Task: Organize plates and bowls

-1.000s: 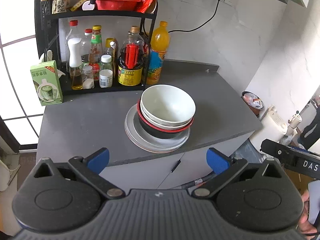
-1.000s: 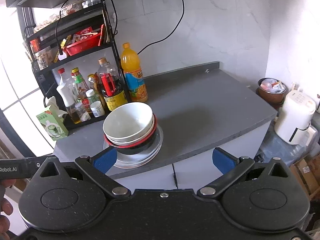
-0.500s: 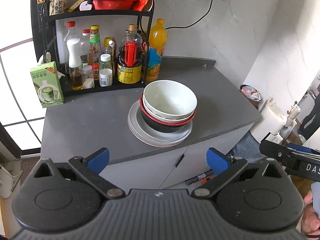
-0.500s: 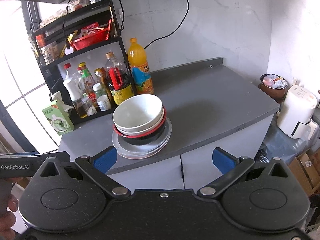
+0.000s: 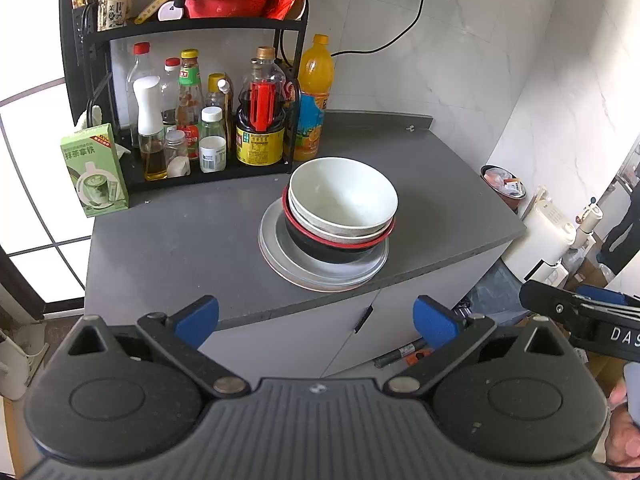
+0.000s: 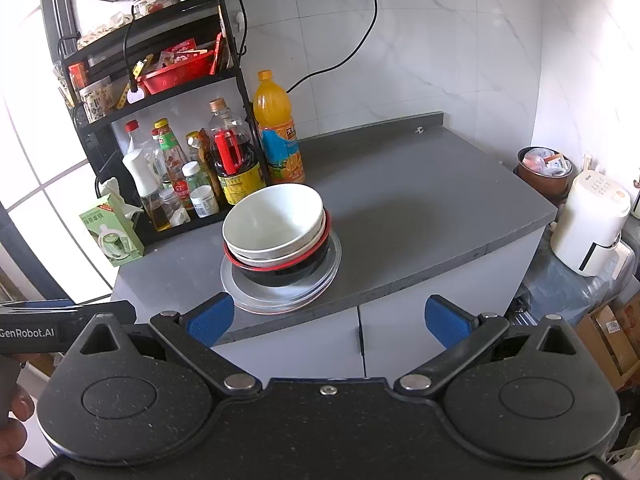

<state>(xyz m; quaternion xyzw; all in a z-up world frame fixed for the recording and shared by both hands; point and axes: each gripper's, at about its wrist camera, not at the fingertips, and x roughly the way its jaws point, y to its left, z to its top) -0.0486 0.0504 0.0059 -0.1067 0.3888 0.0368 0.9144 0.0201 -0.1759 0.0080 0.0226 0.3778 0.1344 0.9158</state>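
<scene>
Left tool (image 5: 316, 316) was held with jaws wide apart, nothing between them; right tool (image 6: 326, 316) likewise apart and empty. Both were kept off the worktop (image 5: 172, 248), short of its front edge.

The bowls (image 5: 344, 196) were seen nested, white ones inside a black bowl with a red rim (image 6: 288, 268), all sat on the plates (image 5: 324, 272) near the front edge of the worktop.

Risks, as judged: the nest looked slightly off-centre, so a lift by the top rim could drag the lower bowl along or tip the stack. A sideways nudge could push the plates over the edge.

An orange juice bottle (image 6: 278, 132) and the rack of bottles (image 5: 208, 120) stood just behind the stack, so approach from the rear was blocked. A green carton (image 5: 96, 172) stood well apart, at the left.
</scene>
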